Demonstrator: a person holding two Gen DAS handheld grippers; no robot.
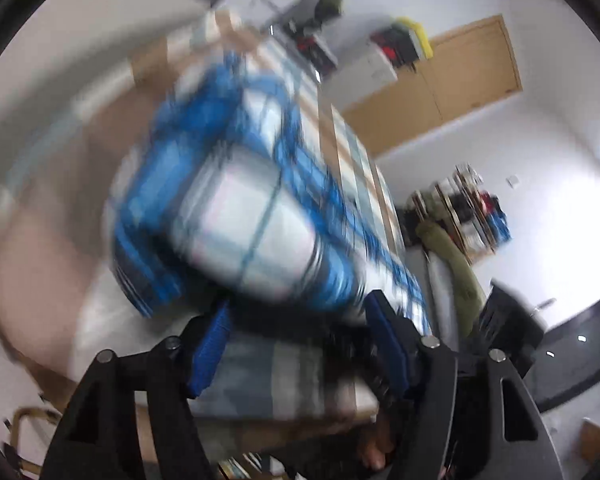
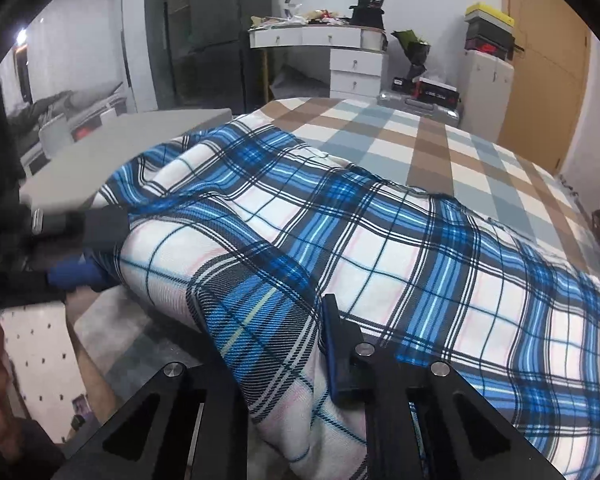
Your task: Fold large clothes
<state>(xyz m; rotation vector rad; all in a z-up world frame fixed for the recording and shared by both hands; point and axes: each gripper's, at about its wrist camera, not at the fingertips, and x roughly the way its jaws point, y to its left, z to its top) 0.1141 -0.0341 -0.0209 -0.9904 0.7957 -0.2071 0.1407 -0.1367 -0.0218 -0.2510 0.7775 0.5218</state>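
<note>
1. Two grippers worked one blue plaid garment (image 2: 340,240), heaped on the checked bed (image 2: 420,140)
2. My right gripper (image 2: 300,344) pinched its near fold
3. My left gripper (image 1: 300,336) gaped, gripping nothing

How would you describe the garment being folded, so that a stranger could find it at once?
Start from the bed, which carries a checked cover in brown, pale blue and cream. On its near side lies the plaid garment, white with bright blue and black stripes, its front edge between the fingers of the right gripper. Its vivid blue and thin black lines distinguish it from the muted cover.
</note>
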